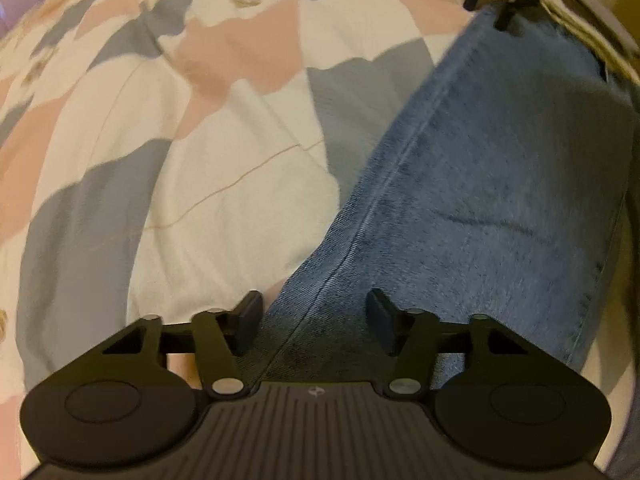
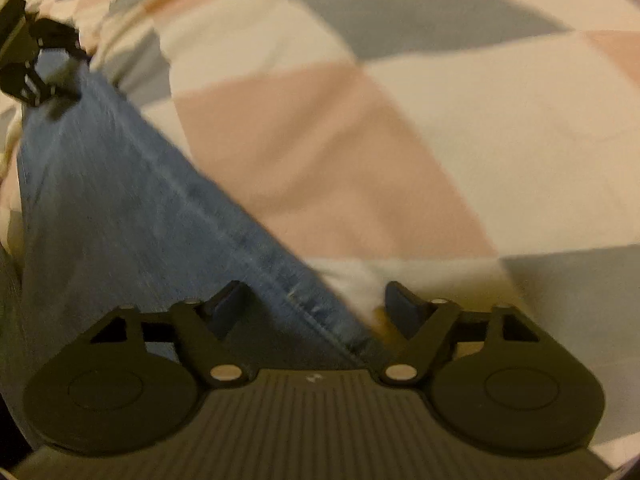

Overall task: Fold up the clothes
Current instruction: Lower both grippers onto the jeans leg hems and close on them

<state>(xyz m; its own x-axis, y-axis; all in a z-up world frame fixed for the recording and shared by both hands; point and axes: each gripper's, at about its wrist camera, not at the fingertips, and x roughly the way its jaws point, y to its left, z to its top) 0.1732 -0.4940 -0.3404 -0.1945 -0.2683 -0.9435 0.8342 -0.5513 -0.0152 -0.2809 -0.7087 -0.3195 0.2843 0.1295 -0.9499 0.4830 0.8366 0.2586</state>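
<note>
While spread — grippers [image 1: 312,320] (both) over jeans [image 1: 500,168]

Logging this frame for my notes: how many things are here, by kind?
Jeans: 1
Checkered bedcover: 1
Tongs: 2, left and right, both open
Total: 4
</note>
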